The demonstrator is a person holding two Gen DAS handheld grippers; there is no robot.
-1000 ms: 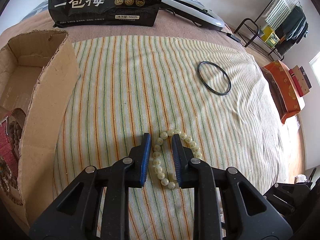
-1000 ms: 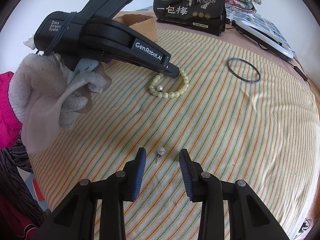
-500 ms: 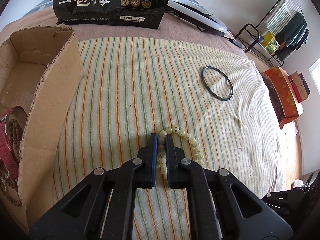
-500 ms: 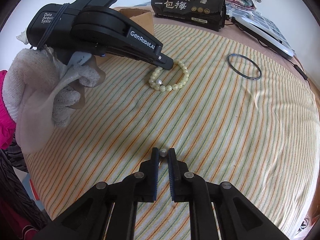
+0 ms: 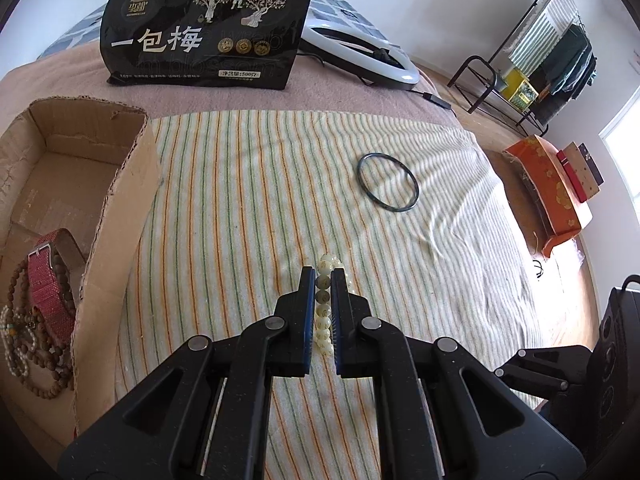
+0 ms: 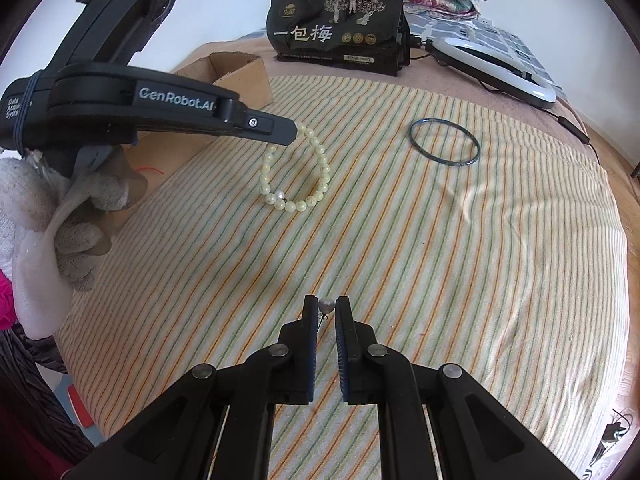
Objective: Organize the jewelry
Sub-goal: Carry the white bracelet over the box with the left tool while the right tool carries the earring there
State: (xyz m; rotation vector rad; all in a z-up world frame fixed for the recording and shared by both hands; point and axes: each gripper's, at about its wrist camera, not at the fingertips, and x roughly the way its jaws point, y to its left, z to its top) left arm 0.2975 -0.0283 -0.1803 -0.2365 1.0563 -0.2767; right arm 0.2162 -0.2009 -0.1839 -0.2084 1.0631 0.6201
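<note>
My left gripper (image 5: 322,274) is shut on a pale yellow bead bracelet (image 5: 323,312) and holds it lifted above the striped cloth (image 5: 240,208). In the right wrist view the bracelet (image 6: 320,160) hangs from the left gripper's tip (image 6: 294,133). My right gripper (image 6: 326,303) is shut on a small pearl earring (image 6: 326,305) with a thin pin, just above the cloth (image 6: 440,260). A dark thin bangle (image 5: 387,188) lies on the cloth to the far right; it also shows in the right wrist view (image 6: 444,147).
A cardboard box (image 5: 116,184) stands at the left, holding a red strap (image 5: 50,280) and brown bead strings (image 5: 40,364). A black snack bag (image 5: 204,24) and a white ring light (image 5: 360,56) lie at the back. An orange box (image 5: 548,188) sits beyond the bed's right edge.
Both grippers closed, the left on the bead bracelet and the right on the pearl earring. Both then rose, lifting the bracelet and the earring off the cloth.
</note>
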